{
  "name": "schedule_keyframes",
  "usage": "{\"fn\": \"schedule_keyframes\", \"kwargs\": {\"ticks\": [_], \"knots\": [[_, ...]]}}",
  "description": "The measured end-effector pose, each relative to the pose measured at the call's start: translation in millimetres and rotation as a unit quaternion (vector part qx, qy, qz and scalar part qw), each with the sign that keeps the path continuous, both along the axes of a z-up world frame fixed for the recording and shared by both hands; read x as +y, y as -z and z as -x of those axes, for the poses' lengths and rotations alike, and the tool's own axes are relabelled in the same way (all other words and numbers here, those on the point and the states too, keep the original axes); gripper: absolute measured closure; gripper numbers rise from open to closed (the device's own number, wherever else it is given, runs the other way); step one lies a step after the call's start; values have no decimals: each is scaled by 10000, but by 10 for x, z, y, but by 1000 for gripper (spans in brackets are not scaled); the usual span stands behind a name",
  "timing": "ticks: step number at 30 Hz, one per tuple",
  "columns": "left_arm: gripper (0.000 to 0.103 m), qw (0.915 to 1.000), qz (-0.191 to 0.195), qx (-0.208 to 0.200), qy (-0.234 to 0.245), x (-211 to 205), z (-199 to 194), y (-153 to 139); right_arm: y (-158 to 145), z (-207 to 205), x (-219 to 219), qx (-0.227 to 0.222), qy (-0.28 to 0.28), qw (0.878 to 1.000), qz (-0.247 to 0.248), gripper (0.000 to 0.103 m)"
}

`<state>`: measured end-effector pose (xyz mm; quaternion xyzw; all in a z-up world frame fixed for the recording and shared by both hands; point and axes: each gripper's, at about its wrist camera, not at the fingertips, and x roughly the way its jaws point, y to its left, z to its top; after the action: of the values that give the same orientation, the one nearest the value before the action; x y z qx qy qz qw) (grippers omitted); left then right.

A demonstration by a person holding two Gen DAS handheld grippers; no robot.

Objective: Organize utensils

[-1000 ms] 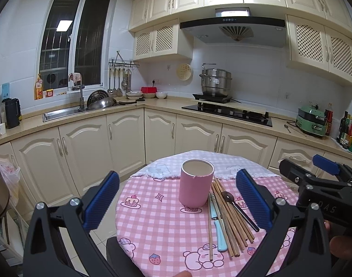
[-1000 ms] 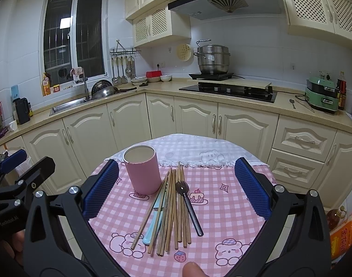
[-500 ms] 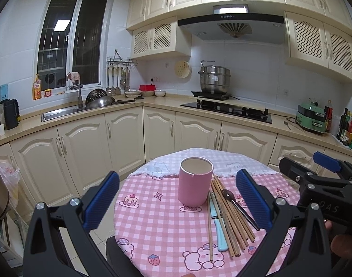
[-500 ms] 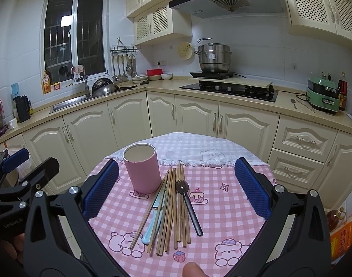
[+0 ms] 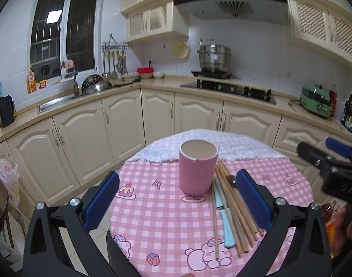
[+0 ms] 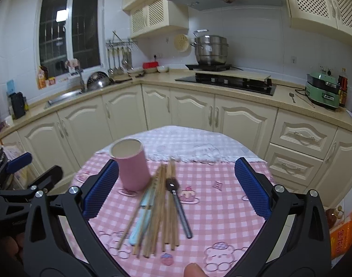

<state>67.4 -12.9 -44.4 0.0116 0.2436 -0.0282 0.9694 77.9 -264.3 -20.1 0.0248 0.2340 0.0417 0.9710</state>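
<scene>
The left tool point(image 5: 177, 199) is held above the near edge of the round desk point(image 5: 152, 219), fingers spread wide and clamped on nothing. The pink cup point(image 5: 197, 167) sits framed between them, which suggests this side is lined up to steady or approach the holder. The right tool point(image 6: 176, 187) is likewise spread apart and empty, and its span takes in the bundle of utensils; in my judgement it is positioned for a first pick from that pile.

The cup stands upright and empty near the middle of the desk, on a pink checked cloth. Its rim shows a small chip on the near side. The utensils lie flat just to its right, roughly parallel and pointing away from the person:
- wooden chopsticks point(image 6: 160, 210), several, loosely fanned and overlapping;
- a light blue handled piece point(image 5: 226, 227), its working end hidden under the chopsticks;
- a dark spoon point(image 6: 178, 205), bowl toward the cup, lying on the right edge of the pile.

Nothing has yet been placed in the cup. The overlap means a single item may drag its neighbours when lifted.
</scene>
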Motion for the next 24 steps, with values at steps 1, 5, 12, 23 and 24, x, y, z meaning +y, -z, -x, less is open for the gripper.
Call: {"fn": "schedule_keyframes", "kwargs": {"ticks": [1,5,12,23,24], "knots": [[4,9999,-18,116,-3,-3,-70,46,38,-73,-49,97,3,10000,8,5],[4,9987,-154,494,19,-35,-327,233,195,-335,-189,525,-16,9985,124,5],[4,9929,-431,1092,170,-177,-754,591,664,-842,-262,1611,-370,9856,355,5],[4,9694,-855,2200,669,-410,-1212,1269,1166,-1147,-115,2534,-909,9616,531,11],[4,9669,-860,2298,704,-420,-1241,1321,1200,-1187,-102,2621,-952,9587,561,14]]}}
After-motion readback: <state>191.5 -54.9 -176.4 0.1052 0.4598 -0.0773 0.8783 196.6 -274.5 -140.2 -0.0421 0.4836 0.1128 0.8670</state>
